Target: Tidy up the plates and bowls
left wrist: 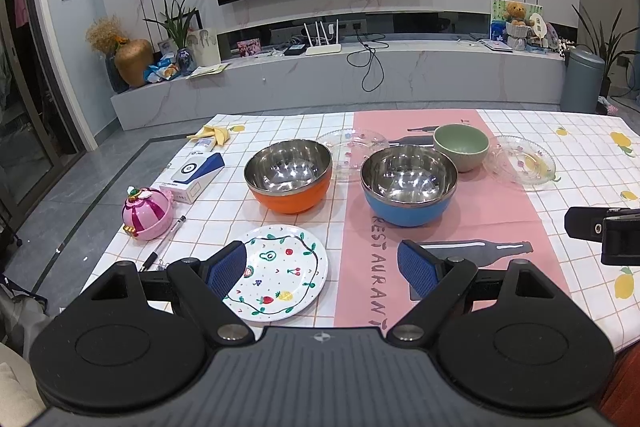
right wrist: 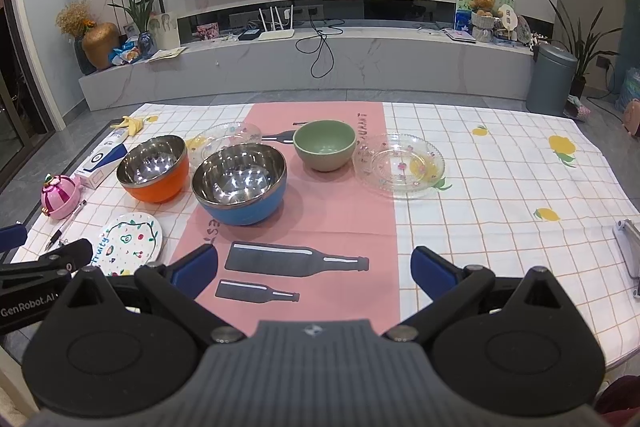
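An orange steel bowl (left wrist: 290, 175) (right wrist: 154, 167) and a blue steel bowl (left wrist: 408, 183) (right wrist: 240, 183) stand side by side on the table. Behind them are a green bowl (left wrist: 462, 146) (right wrist: 324, 144) and two clear glass plates (left wrist: 352, 147) (left wrist: 525, 159) (right wrist: 399, 165) (right wrist: 226, 139). A white fruit-patterned plate (left wrist: 280, 273) (right wrist: 128, 242) lies near the front left. My left gripper (left wrist: 324, 269) is open above the front edge, its left finger over the white plate's rim. My right gripper (right wrist: 314, 273) is open over the bottle prints, holding nothing.
A pink round trinket box (left wrist: 147, 213), a pen (left wrist: 164, 243), a white-and-blue carton (left wrist: 196, 173) and a banana peel (left wrist: 214, 135) lie along the table's left side. A metal object (right wrist: 630, 251) sits at the right edge. The right gripper's body (left wrist: 608, 231) shows at right.
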